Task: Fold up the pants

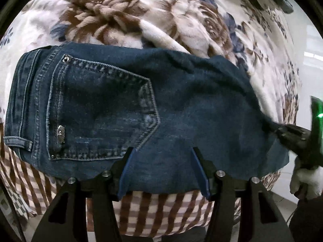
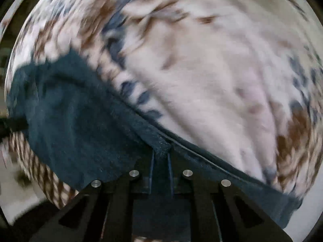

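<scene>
Dark blue jeans lie on a floral blanket, waistband at the left and a back pocket facing up. My left gripper is open, its blue-padded fingers spread over the near edge of the jeans, with denim between them. My right gripper is shut on a fold of the jeans and holds the fabric's edge. The right wrist view is motion-blurred. The right gripper also shows in the left wrist view at the jeans' right end, held by a white-gloved hand.
The floral fleece blanket covers the surface beyond the jeans. A brown-and-white checked sheet hangs over the near edge. Pale floor shows at the right.
</scene>
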A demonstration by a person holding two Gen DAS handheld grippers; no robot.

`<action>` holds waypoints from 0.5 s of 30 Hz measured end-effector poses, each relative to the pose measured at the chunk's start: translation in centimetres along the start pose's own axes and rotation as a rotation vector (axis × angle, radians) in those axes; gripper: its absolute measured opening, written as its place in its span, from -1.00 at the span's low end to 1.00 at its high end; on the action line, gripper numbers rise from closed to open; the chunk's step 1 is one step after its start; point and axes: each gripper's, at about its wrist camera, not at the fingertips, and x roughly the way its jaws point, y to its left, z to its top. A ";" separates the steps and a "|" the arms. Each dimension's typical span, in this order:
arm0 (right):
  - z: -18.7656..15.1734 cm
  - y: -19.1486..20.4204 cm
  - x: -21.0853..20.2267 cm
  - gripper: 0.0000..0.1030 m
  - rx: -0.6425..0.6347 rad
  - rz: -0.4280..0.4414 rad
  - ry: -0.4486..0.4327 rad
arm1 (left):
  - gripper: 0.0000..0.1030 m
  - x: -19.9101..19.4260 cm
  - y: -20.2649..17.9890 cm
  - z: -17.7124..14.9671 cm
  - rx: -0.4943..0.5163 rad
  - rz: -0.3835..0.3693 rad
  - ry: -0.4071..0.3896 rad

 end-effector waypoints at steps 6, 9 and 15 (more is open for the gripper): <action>-1.1 -5.3 0.9 -0.71 0.303 0.197 -0.009 | 0.03 0.4 0.1 0.6 -0.012 -0.009 0.015; -3.5 -8.2 -0.8 -0.32 0.434 0.336 -0.041 | 0.03 -0.2 -1.4 0.7 0.004 -0.021 -0.001; -15.2 -19.7 -8.3 0.17 0.868 0.344 -0.341 | 0.07 -1.3 -8.2 0.3 0.088 0.024 -0.088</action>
